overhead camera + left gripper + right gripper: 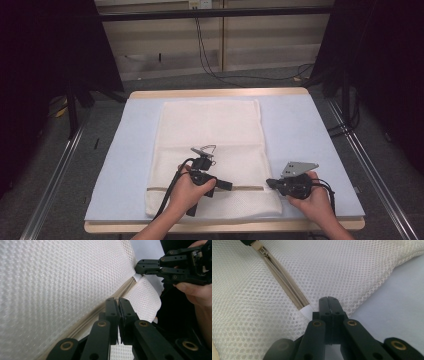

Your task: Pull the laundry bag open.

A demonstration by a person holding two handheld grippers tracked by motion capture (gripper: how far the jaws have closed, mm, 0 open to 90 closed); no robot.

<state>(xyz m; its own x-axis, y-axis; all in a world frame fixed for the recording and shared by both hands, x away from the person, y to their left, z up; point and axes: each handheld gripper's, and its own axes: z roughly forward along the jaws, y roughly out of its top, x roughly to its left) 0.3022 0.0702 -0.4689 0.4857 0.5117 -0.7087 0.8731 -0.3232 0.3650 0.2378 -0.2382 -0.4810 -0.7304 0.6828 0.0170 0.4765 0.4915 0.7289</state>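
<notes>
High view: mesh bag (210, 150) (zipper (245, 188)) on blue mat (300, 135)

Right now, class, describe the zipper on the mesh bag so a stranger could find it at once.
On the pale blue mat lies a cream mesh bag. Near its edge closest to the person, a narrow tan zipper runs crosswise between the left gripper and right gripper. It is the only straight, darker band on the bag.

Pale blue mat (310, 150) is covering a wooden table (220, 93). Black cables (210, 65) are trailing across the grey floor (250, 80) beyond; dark curtains (45, 60) are hanging on both sides.
</notes>
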